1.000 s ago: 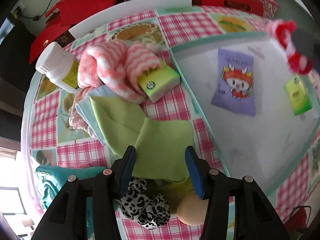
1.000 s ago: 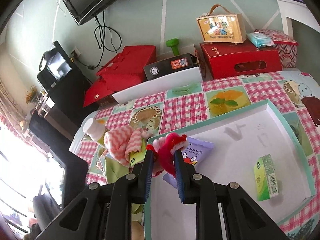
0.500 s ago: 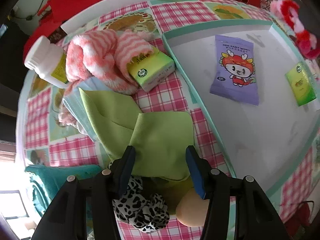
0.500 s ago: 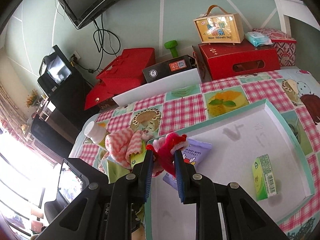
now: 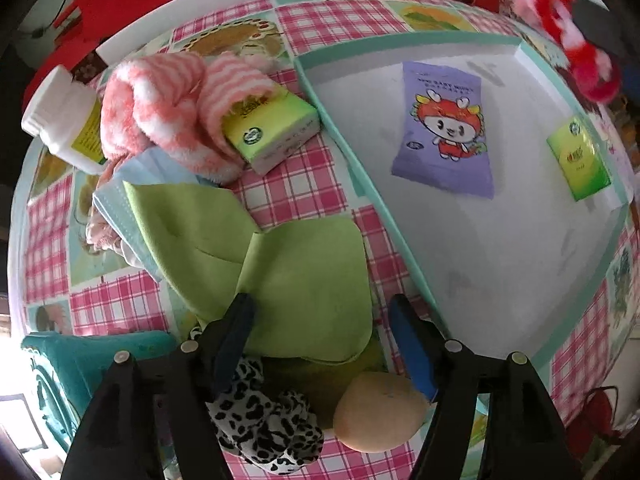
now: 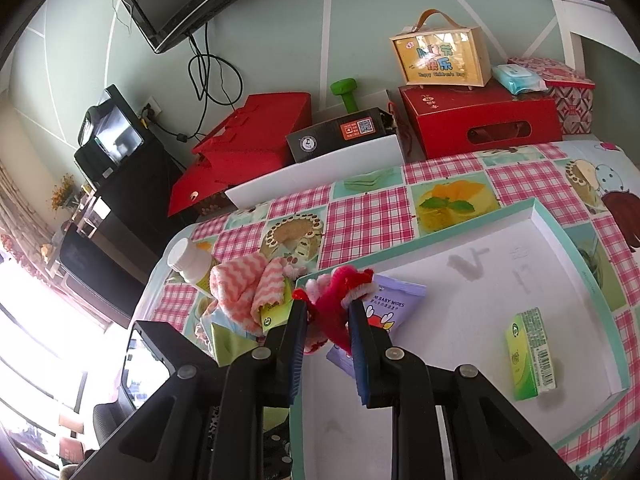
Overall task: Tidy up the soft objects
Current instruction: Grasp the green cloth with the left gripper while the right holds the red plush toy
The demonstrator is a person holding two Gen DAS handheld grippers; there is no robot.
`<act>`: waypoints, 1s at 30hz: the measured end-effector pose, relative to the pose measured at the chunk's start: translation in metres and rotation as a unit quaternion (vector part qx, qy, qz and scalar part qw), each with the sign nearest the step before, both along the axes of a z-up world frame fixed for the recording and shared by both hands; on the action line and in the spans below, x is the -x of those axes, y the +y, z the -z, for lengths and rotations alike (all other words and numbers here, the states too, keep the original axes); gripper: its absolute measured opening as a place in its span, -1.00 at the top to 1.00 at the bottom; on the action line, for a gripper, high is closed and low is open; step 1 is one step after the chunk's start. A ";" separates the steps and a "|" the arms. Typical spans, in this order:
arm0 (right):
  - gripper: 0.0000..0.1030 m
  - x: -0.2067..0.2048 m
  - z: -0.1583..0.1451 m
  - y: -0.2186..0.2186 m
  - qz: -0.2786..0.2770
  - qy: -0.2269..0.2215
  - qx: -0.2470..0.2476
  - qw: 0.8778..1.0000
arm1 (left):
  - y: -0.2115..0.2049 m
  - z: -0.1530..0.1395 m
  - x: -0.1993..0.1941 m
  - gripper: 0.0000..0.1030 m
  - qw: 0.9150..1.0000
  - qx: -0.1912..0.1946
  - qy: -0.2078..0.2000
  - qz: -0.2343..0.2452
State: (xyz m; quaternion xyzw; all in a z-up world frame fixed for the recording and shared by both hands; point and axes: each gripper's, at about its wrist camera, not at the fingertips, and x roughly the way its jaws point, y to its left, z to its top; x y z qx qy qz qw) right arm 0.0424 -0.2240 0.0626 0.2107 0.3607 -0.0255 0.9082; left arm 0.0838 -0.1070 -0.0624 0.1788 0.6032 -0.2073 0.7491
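My right gripper [image 6: 327, 308] is shut on a fuzzy red and pink scrunchie [image 6: 340, 292], held above the near left corner of the white tray [image 6: 560, 224]; the scrunchie also shows in the left wrist view [image 5: 568, 36]. My left gripper [image 5: 320, 308] is open over a green cloth [image 5: 288, 264] on the checked tablecloth. A pink striped towel [image 5: 168, 100], a blue face mask [image 5: 116, 196], a leopard scrunchie [image 5: 264, 420] and a peach soft ball [image 5: 376, 412] lie around it.
The tray [image 5: 480, 264] holds a purple wipes pack [image 5: 444, 124] and a green tissue pack [image 5: 580, 160]. A second green pack [image 5: 276, 136] and a white bottle [image 5: 64, 116] lie left of the tray. Red boxes [image 6: 480, 120] stand behind the table.
My left gripper has moved slightly over the green cloth, still open. My right gripper holds the scrunchie nearly still above the tray corner.
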 end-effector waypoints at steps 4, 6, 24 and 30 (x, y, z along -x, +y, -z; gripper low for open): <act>0.56 0.000 0.000 0.000 0.000 0.000 0.000 1.000 | 0.000 -0.001 0.001 -0.30 1.000 -0.001 -0.006 0.003; 0.56 -0.001 0.000 0.000 -0.001 0.000 -0.001 1.000 | 0.005 -0.003 -0.003 -0.11 1.000 0.003 -0.010 -0.008; 0.56 -0.003 0.002 0.004 -0.006 0.007 0.009 1.000 | 0.038 -0.014 -0.037 0.80 0.996 0.044 -0.019 -0.076; 0.56 -0.003 0.003 0.003 -0.007 0.008 0.012 1.000 | 0.048 -0.027 -0.044 0.83 0.992 0.076 -0.022 -0.095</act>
